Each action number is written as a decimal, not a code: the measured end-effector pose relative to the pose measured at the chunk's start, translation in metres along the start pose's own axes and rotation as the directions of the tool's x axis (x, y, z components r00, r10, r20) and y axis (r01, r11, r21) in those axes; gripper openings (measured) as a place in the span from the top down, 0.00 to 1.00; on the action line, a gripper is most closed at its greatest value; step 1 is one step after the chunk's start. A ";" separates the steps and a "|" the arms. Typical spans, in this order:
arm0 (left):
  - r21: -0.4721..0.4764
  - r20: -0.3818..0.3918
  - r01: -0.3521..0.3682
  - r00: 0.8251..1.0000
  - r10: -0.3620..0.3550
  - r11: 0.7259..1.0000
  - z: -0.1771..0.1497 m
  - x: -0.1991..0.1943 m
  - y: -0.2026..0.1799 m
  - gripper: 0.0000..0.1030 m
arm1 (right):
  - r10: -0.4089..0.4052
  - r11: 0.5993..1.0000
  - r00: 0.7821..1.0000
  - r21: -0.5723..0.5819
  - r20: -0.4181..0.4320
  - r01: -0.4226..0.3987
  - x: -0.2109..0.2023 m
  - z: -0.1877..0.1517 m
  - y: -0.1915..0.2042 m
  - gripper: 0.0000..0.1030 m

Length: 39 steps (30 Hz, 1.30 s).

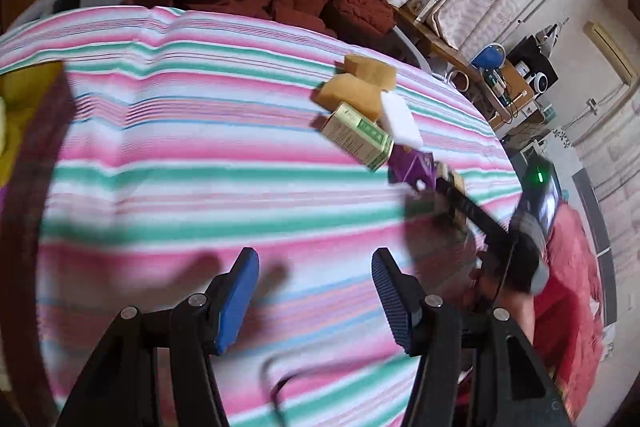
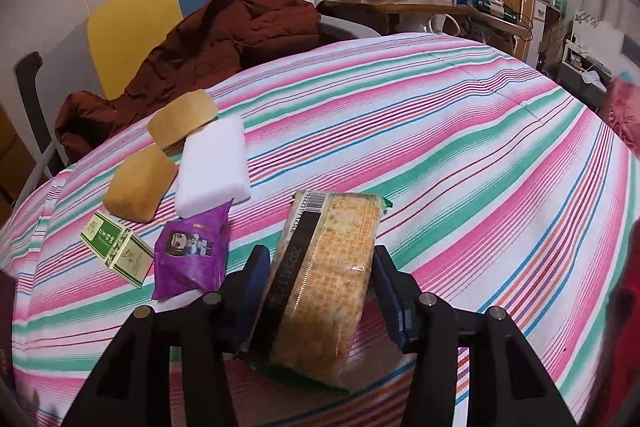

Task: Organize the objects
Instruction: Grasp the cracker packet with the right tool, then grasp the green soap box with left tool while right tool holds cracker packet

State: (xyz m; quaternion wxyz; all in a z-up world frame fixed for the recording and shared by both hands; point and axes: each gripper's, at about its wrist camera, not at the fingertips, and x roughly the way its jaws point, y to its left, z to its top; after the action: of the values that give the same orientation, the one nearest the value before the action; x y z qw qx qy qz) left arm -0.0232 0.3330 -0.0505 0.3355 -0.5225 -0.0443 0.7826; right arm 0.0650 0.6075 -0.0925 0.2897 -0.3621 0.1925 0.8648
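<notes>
Your right gripper [image 2: 316, 291] squeezes the long orange cracker pack in clear wrap [image 2: 320, 287], which points toward 12 o'clock. Your left gripper [image 1: 314, 295] hangs wide apart with nothing inside, over the striped cloth [image 1: 180, 147]. The tidy row lies at 10 o'clock.

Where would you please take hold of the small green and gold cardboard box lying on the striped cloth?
Grip the small green and gold cardboard box across its two long side faces, coming down from above. It lies flat, its narrow width suits the jaws, and its left side is clear, though the purple foil packet lies close on its right.
</notes>
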 end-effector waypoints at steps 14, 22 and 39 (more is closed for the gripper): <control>-0.132 -0.063 -0.007 0.998 -0.001 0.991 0.079 0.089 -0.047 0.34 | -0.020 1.000 1.000 -0.016 0.013 0.021 0.001 -0.002 0.003 0.49; -0.077 -0.112 -0.123 0.987 0.114 0.989 0.092 0.123 -0.063 0.31 | -0.022 1.000 1.000 -0.019 0.015 0.022 0.002 -0.001 0.004 0.48; 0.036 0.062 -0.134 0.989 0.131 0.990 0.068 0.087 -0.019 0.54 | -0.025 0.999 1.000 -0.020 0.020 0.025 0.002 -0.002 0.004 0.48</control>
State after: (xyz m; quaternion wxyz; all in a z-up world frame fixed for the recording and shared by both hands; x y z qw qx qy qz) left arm -0.0914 0.4165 -0.0809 0.2917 -0.4940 -0.0038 0.8191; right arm 0.0621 0.6043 -0.0950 0.2987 -0.3589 0.1766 0.8665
